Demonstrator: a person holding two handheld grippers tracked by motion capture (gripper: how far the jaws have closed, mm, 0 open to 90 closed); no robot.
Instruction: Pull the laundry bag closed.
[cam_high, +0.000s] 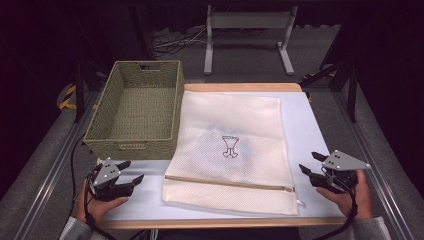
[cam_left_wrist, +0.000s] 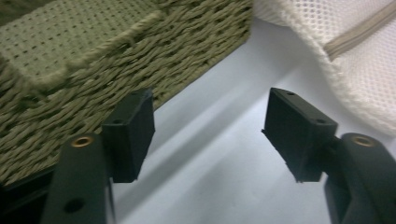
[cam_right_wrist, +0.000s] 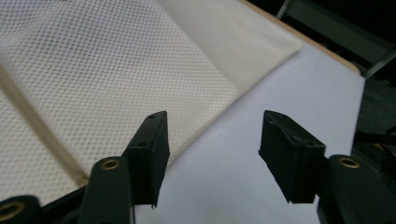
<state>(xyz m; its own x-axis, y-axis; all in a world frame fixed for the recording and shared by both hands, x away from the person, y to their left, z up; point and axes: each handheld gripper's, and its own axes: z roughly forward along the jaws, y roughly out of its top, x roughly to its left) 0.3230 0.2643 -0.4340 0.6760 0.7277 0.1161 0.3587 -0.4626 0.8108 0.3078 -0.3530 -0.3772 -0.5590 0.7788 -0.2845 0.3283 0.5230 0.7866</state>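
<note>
High view showed the white table (cam_high: 305, 130) with a woven basket (cam_high: 135, 107) at its far left and, just to the basket's right and touching its side, a cream mesh laundry bag (cam_high: 235, 150) lying flat. The bag's zipper (cam_high: 230, 183) ran across it near the person's edge, with a small printed figure (cam_high: 230, 146) at the middle of the cloth. The basket looked empty.

The left gripper (cam_high: 131, 174) sat at the near left corner, in front of the basket and beside the bag's lower left corner; the right gripper (cam_high: 311, 166) sat off the bag's right edge near the zipper's end. Both stood with their jaws apart and nothing between them. In the left gripper view the pads (cam_left_wrist: 133, 135) framed bare table, with the basket (cam_left_wrist: 93, 70) to one side and the bag's zipper corner (cam_left_wrist: 355, 56) to the other. In the right gripper view the pads (cam_right_wrist: 152, 156) hung just past the bag's hem (cam_right_wrist: 219, 107).

Judging from this, the step in hand was taking hold of the bag at both sides. To do it well, each gripper should come in low, slide one pad under the hem and pinch a seam or the zipper tape rather than loose mesh, which could slip or bunch. Both holds ought to sit level with each other, so the bag lifts flat and does not swing against the basket.
</note>
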